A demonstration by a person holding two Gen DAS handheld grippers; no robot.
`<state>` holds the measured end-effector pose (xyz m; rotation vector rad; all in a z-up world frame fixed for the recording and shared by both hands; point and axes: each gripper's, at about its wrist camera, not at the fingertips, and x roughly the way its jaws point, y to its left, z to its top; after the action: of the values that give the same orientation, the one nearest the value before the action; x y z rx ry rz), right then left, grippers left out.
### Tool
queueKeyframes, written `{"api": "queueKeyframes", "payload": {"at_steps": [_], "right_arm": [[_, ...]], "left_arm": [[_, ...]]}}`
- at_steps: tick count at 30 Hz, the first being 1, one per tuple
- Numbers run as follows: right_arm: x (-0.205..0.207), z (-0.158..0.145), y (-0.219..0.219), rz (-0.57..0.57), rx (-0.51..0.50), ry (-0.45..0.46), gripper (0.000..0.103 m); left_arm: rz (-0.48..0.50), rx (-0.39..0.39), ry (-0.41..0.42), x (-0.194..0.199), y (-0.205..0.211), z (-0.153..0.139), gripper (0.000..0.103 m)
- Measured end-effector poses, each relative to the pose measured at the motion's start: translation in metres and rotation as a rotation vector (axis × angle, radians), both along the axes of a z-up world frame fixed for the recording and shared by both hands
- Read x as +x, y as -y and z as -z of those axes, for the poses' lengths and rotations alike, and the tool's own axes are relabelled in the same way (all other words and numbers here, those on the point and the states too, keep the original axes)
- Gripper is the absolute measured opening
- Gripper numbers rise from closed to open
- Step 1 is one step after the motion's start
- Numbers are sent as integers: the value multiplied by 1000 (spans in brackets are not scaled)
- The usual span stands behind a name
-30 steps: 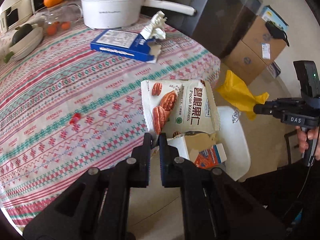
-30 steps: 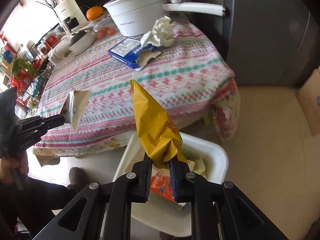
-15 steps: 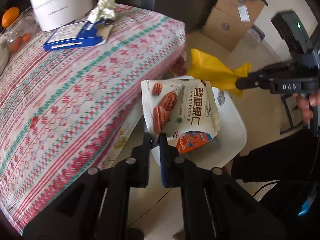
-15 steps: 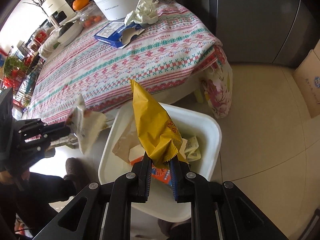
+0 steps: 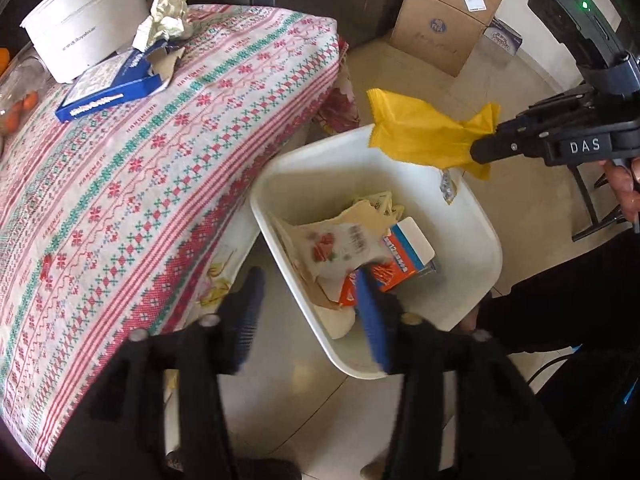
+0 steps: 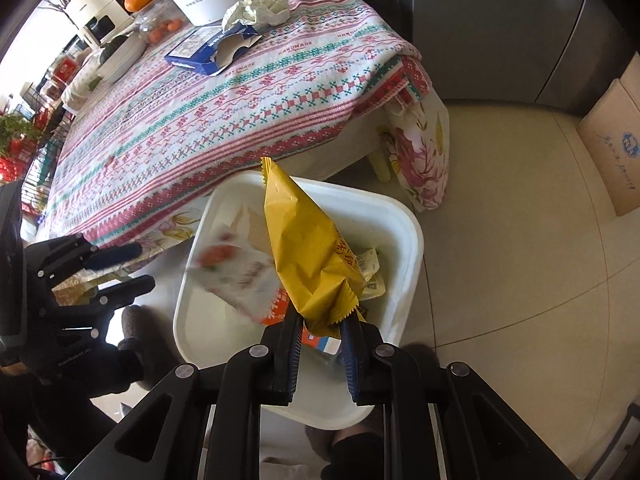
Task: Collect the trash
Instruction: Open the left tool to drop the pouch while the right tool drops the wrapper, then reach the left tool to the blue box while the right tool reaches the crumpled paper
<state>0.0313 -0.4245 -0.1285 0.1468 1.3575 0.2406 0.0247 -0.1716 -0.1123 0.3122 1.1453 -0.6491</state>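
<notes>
A white bin (image 5: 320, 168) stands on the floor beside the table and holds several wrappers and an orange carton (image 5: 404, 256). My left gripper (image 5: 307, 280) hangs over the bin's near side with its jaws opening. The white pecan bag (image 5: 340, 248) is blurred, loose just beyond the fingertips, with no pad on it. My right gripper (image 6: 322, 320) is shut on the crimped end of a yellow wrapper (image 6: 308, 240), which it holds above the bin (image 6: 416, 240). In the right wrist view the pecan bag (image 6: 232, 268) drops inside the bin, right of the left gripper (image 6: 138, 266).
The table with the patterned cloth (image 5: 140, 184) borders the bin on the left. On it lie a torn blue box (image 5: 108, 96), crumpled paper (image 5: 166, 16) and a white pot (image 5: 80, 28). Cardboard boxes (image 5: 448, 20) stand on the tiled floor beyond the bin.
My left gripper moved from the table edge to over the bin, then opened and let go of the pecan bag. The right gripper sank toward the bin with the yellow wrapper.
</notes>
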Motion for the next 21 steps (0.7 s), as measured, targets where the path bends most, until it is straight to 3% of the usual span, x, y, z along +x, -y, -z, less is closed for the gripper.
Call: {"api": "queueKeyframes", "payload": {"at_steps": [8,10,12,21], "right_arm": [[1,3,-2,-2,1,-33,30],[3,3,-2,12,9,-41,60],[3,0,-4,24,1,-25,68],[15,-10,-16,25,-39,13,72]], "left_arm": [[-70,1,44,11,-18,-10,75],[-92,2,42,14,-24,-11,77],[-114,5,41,17,-28,-11,80],[-236,11,35,37,-56,-18,83]]}}
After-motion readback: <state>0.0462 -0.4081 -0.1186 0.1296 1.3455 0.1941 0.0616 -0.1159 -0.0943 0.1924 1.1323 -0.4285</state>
